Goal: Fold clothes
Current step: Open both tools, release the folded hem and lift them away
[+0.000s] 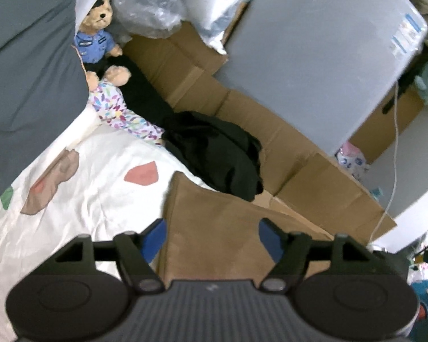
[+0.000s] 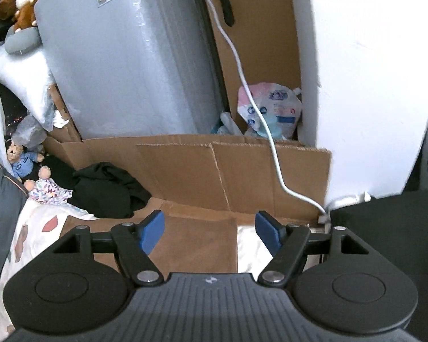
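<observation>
Both units same build: left gripper (image 1: 211,235) and right gripper (image 2: 209,228) have a dark grey ribbed centre housing with a small pale logo mark at its top edge. Each side has a round black disc with an embossed circle, black linkage arms with triangular cut-outs, and silver pivot screws. Fingers (image 1: 154,236) are black, faced with flat blue pads (image 2: 266,232).
</observation>
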Motion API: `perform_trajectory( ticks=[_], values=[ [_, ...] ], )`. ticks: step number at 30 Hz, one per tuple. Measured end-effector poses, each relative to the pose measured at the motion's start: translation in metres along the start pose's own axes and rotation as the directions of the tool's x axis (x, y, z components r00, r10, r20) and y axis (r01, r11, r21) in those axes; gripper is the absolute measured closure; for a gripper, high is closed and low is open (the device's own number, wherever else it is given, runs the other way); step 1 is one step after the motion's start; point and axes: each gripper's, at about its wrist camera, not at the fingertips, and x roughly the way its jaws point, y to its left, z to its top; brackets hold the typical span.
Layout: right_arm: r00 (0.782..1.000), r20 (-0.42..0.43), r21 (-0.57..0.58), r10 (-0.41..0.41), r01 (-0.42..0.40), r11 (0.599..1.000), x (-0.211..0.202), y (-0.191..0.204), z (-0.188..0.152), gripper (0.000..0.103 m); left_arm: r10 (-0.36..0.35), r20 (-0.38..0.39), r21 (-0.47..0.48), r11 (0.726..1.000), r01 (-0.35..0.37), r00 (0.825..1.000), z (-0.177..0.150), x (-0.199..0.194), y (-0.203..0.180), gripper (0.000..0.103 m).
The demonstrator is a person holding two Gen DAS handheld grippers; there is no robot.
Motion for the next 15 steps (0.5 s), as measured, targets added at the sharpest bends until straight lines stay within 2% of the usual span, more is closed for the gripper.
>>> perform_trajectory(
  ticks=[4,8,10,12,13,15],
  values=[
    [1.000,0.004,0.047,0.005,-0.005,0.999,-0.011,-0.013,-0.022,0.028,0.003,0.002,0.014,1.000,-0.003,1.000,-0.011,-0.010,-0.001,0.029],
    [1.000,-0.008,0.053,0.022,-0.022,0.998,-0.018,-0.017,-0.041,0.028,-0.007,0.019,-0.012,1.000,0.008,1.000,-0.020,-0.024,0.001,0.029],
    [0.999,-0.014,0.068,0.045,-0.043,0.997,-0.021,-0.019,-0.048,0.028,-0.020,0.027,-0.028,0.999,0.020,0.999,-0.023,-0.029,0.001,0.026],
    [0.998,0.020,0.067,0.053,-0.054,0.996,-0.030,-0.019,-0.056,0.028,-0.037,0.027,-0.030,0.999,0.038,0.999,-0.025,-0.034,0.000,0.024],
    [0.998,0.027,0.061,0.062,-0.064,0.996,-0.033,-0.018,-0.059,0.028,-0.034,0.036,-0.023,0.999,0.035,0.999,-0.027,-0.037,-0.001,0.020],
    [0.997,0.024,0.053,0.076,-0.078,0.996,-0.035,-0.016,-0.062,0.020,-0.024,0.059,-0.011,1.000,0.024,0.998,-0.030,-0.043,-0.005,0.016]
  ],
)
